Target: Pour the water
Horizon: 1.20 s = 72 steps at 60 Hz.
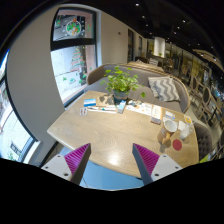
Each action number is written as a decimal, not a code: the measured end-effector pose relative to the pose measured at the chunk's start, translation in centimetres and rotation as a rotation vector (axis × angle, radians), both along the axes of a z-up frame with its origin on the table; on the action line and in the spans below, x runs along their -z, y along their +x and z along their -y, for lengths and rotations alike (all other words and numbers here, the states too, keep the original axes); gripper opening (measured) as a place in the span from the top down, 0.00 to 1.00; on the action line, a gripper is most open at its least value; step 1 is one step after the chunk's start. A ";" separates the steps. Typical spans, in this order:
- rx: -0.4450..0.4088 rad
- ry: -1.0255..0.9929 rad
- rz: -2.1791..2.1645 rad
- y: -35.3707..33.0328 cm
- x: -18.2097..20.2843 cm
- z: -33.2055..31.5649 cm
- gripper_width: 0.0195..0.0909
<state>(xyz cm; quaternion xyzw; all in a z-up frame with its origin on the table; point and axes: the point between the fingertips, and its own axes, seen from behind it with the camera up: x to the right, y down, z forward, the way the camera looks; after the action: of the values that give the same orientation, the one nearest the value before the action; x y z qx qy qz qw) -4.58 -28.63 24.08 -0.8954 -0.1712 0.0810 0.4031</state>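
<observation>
The tool [110,160] is hovering with fingers apart, gripping nothing, over the desk's [105,135] near edge. Cups [172,125] are sitting at its right edge, a potted plant [121,85] crowding the far edge.

A pale wooden table [112,130] is stretching out ahead, its light top catching soft daylight. At its far end a leafy green potted plant [122,82] is sitting in a dark pot, with some small flat items lying just beside it, too small to identify. Behind the plant a grey sofa [150,88] is running along the back, and a striped cushion [165,90] is leaning on it. Daylight is streaming in through a tall window [72,62] in the white wall [35,75], greenery showing outside. Further back the room is opening into a dimmer area where ceiling lamps [159,46] are glowing.
</observation>
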 end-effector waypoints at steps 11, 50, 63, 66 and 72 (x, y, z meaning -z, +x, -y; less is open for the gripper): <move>0.073 0.000 0.019 6.7 1.0 -0.8 0.08; 0.443 0.012 0.009 50.1 13.2 2.6 0.08; 0.471 0.070 0.006 59.0 15.7 -1.5 0.08; 0.467 0.092 -0.002 60.5 16.1 -3.2 0.08; 0.464 0.119 -0.006 61.2 16.8 -5.9 0.08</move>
<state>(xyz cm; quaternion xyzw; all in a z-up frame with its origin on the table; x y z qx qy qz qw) 56.58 -22.75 7.26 -0.8851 0.0357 -0.0213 0.4636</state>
